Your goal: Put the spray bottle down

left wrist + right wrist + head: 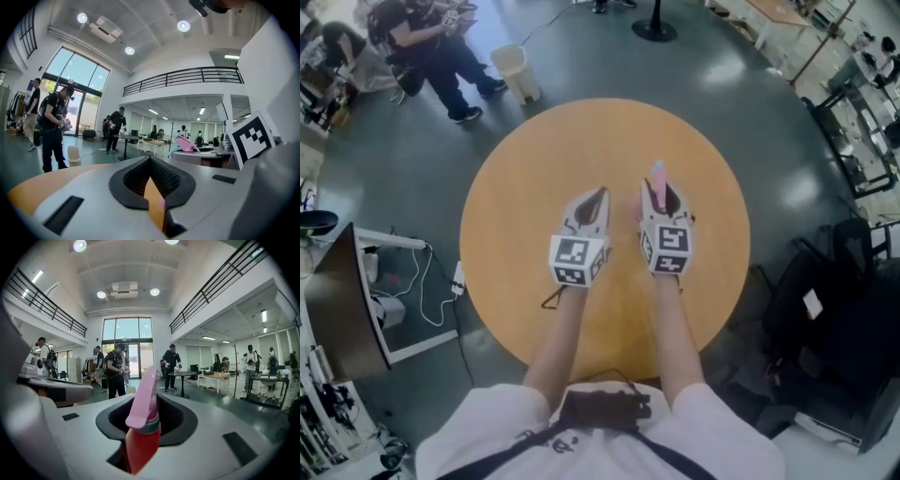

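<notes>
spray bottle point(142, 430): clamped in right gripper point(664, 199), pink head poked out front, long side laid along the jaws | left gripper point(592, 202): pressed together, nothing held | round wooden table point(511, 234): seen right below the bottle, so a straight lowering is judged enough

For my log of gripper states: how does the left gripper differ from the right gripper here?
The right gripper is shut on a spray bottle with pink head and red body; the left gripper holds nothing. The left gripper's jaws meet at the tips; the right gripper's stand apart around the bottle. Both hover above the round wooden table.
</notes>
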{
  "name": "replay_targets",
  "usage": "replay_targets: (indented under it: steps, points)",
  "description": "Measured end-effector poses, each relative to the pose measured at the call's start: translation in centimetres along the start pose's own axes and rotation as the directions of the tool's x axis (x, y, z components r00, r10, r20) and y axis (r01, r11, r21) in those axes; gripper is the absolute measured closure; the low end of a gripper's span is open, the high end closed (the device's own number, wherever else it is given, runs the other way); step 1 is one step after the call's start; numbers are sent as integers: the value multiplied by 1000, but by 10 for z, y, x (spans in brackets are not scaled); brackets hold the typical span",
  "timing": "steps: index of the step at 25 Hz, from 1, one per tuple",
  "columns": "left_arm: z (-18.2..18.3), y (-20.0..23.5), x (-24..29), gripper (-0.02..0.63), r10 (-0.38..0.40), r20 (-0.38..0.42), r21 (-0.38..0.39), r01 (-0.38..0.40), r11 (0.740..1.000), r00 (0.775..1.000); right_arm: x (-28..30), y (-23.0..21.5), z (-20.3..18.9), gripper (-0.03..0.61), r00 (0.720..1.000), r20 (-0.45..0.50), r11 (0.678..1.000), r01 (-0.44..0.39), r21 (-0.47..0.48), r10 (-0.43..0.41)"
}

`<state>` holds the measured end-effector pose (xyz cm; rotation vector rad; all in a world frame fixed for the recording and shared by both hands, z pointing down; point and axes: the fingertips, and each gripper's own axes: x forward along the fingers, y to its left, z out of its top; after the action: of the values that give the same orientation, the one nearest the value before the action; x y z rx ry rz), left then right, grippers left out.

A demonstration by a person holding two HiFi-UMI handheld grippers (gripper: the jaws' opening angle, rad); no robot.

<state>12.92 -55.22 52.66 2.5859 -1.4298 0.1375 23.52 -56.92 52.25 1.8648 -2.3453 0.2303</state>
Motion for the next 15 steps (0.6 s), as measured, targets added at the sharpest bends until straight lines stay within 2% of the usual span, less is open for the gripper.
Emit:
replay_targets:
  steps: [6,11,15]
  points:
    - [-31,-7,6,601,10,-52,-18,-11,1000,999,11,-9,-41,434,998,-57,1000,-12,18,13]
    - [-72,-9,-5,601,34,-87,-24,-36,999,996,4,-4,-74,433,997,-65,999,-30,27,32]
    - [-75,-6,-2,601,41,-94,-40,-45,998,995,9,-3,-86,432,996,-79,999,-31,12,32]
